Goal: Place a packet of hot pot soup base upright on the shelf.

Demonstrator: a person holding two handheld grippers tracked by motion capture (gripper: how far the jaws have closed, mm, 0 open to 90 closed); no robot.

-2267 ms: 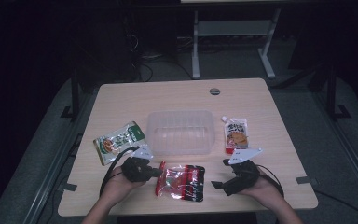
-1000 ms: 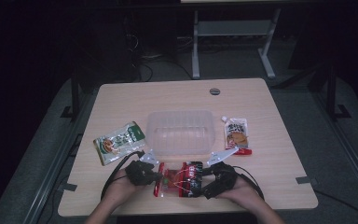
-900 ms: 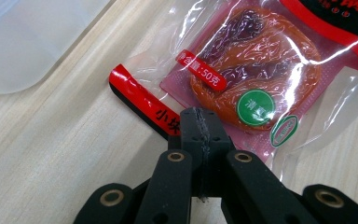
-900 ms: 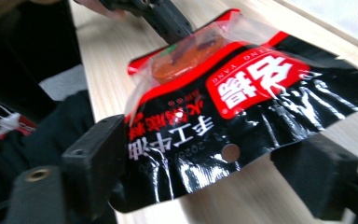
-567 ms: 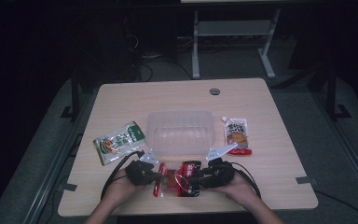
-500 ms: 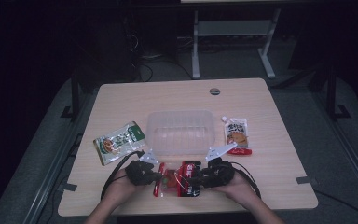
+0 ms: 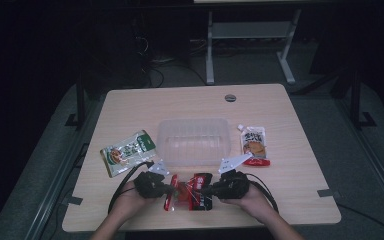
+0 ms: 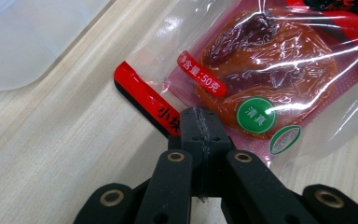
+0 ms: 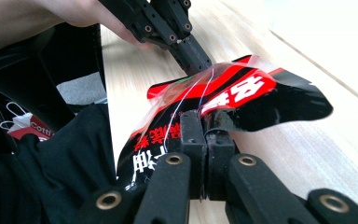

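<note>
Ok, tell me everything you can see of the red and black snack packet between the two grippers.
The red and black snack packet is a glossy plastic pouch with a clear window showing an orange-brown piece of food, a red strip along one edge, white printed characters and green round labels. It sits at the table's near edge, in front of the clear tub. The left gripper is shut on its red-striped edge, the right gripper on the opposite edge, which is lifted and curled.
</note>
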